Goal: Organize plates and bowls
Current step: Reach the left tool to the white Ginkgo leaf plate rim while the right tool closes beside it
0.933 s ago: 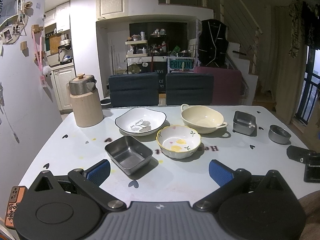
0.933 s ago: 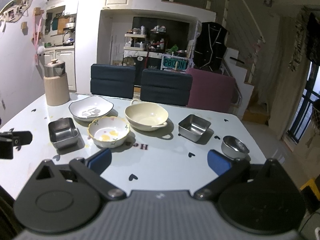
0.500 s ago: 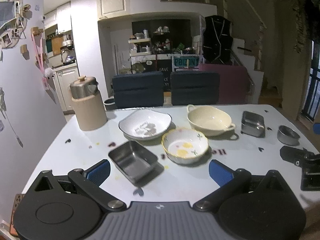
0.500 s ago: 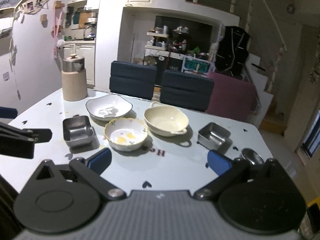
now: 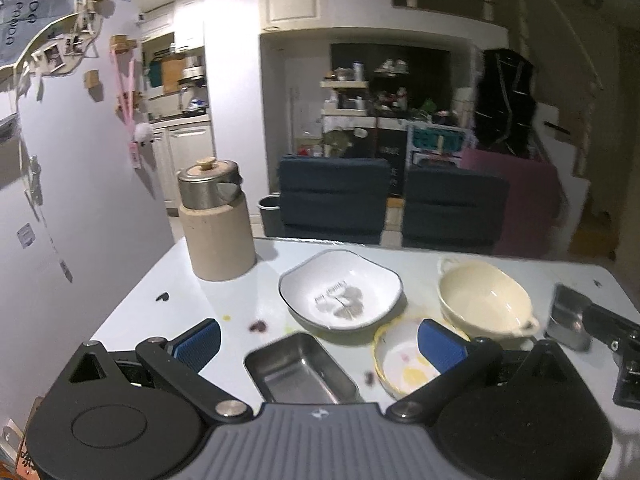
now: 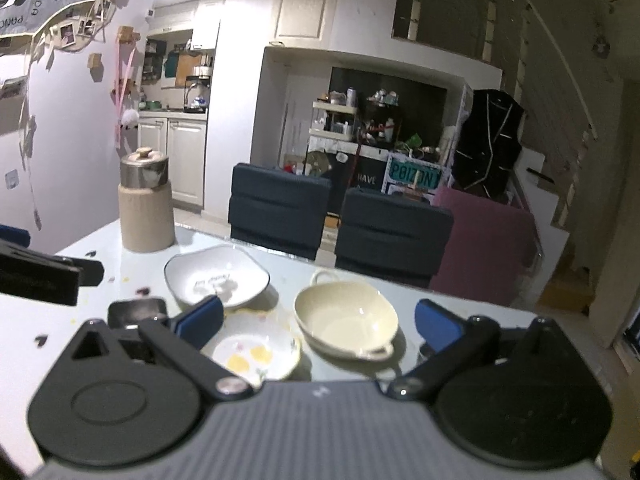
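- Left wrist view: left tongs (image 5: 320, 338) spread wide, holding nothing, above the rectangular stainless steel tray (image 5: 301, 370) on the white worktop (image 5: 224, 296). White dark-rimmed square dish (image 5: 340, 290) lies beyond; floral-patterned ceramic bowl (image 5: 400, 364) touches the cream two-handled bowl (image 5: 484, 300).
- Right wrist view: right tongs (image 6: 318, 320) wide open, empty, over the floral and cream bowls. Beige canister with steel lid (image 6: 146, 200) stands far left.

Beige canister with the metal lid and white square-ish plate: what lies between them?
Only bare tabletop between the beige canister and the white plate, clearest in the left wrist view.
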Motion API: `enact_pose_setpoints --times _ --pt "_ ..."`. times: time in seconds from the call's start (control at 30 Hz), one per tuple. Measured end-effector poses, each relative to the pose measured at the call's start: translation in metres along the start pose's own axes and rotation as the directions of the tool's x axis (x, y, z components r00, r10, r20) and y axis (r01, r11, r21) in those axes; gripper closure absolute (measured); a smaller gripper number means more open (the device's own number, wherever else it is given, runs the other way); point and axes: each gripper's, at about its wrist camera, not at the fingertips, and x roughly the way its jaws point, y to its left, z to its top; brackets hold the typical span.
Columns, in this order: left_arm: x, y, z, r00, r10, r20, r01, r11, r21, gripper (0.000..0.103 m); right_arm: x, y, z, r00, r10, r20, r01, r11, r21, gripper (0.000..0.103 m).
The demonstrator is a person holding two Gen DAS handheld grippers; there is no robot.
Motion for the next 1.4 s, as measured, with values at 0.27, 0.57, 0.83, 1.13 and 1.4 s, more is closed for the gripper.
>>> enact_pose_setpoints --times 0.27,0.57,0.83,1.13,1.4 --pt "0.063 -0.003 0.014 0.995 0.057 -0.086 -0.062 0.996 -0.064 0.000 0.063 -0.012 0.020 0.999 0.033 0.010 -0.033 0.999 0.003 0.000" --pt "0.130 -0.002 0.026 0.980 0.066 -0.185 -0.099 0.980 -0.174 0.000 0.143 -0.023 0.034 0.992 0.128 -0.018 -0.127 0.991 0.035 0.000" --pt "0.193 0.002 0.035 0.968 0.063 -0.242 -0.129 0.955 -0.267 0.000 0.205 -0.022 0.047 0.984 0.158 0.084 -0.163 0.985 0.049 0.000" --pt "0.264 0.024 0.036 0.952 0.061 -0.301 -0.167 0.924 -0.344 0.000 0.283 -0.004 0.071 0.979 0.205 0.001 -0.205 0.979 -0.013 0.000" --pt "0.308 0.057 0.029 0.932 0.066 -0.356 -0.213 0.895 -0.392 0.000 0.353 0.022 0.070 0.953 0.253 -0.168 -0.258 0.966 -0.012 0.000"
